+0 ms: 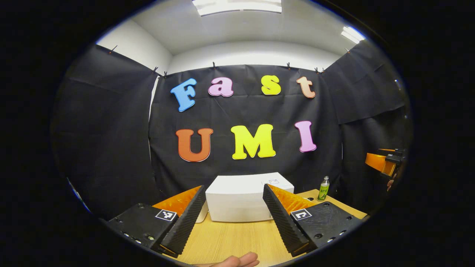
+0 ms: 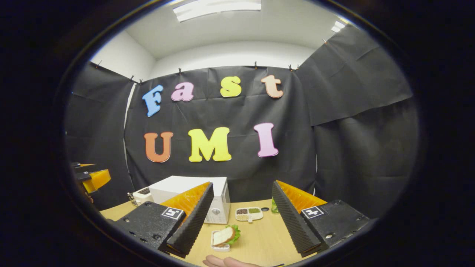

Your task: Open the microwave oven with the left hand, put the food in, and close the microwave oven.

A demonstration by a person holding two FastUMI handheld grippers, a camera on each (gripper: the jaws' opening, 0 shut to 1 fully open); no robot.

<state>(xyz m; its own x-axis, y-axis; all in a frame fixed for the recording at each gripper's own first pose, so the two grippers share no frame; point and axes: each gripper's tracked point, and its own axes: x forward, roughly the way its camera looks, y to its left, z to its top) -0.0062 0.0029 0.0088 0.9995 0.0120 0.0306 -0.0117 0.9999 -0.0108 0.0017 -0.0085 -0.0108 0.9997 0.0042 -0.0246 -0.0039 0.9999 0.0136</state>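
Between the fingers of the left gripper [image 1: 233,218], jaws spread wide and gripping nothing, sitting shut at the back of the wooden table [image 1: 226,241]: the white microwave oven [image 1: 245,198], lined up for its door to be reached. Waiting just ahead of the right gripper [image 2: 241,222], equally agape and empty, the sandwich [image 2: 225,236] on its small tray, ready for pickup. Showing no legible writing on the green bottle [image 1: 324,188]

The left gripper view looks level along its 2 spread fingers [image 1: 185,218] at the microwave [image 1: 241,198] close ahead on the wooden table [image 1: 230,241], facing the booth's back wall. The right gripper view faces the same wall from farther right, with the microwave [image 2: 219,200] left of centre. Both views share the microwave, table and green bottle [image 1: 324,188]
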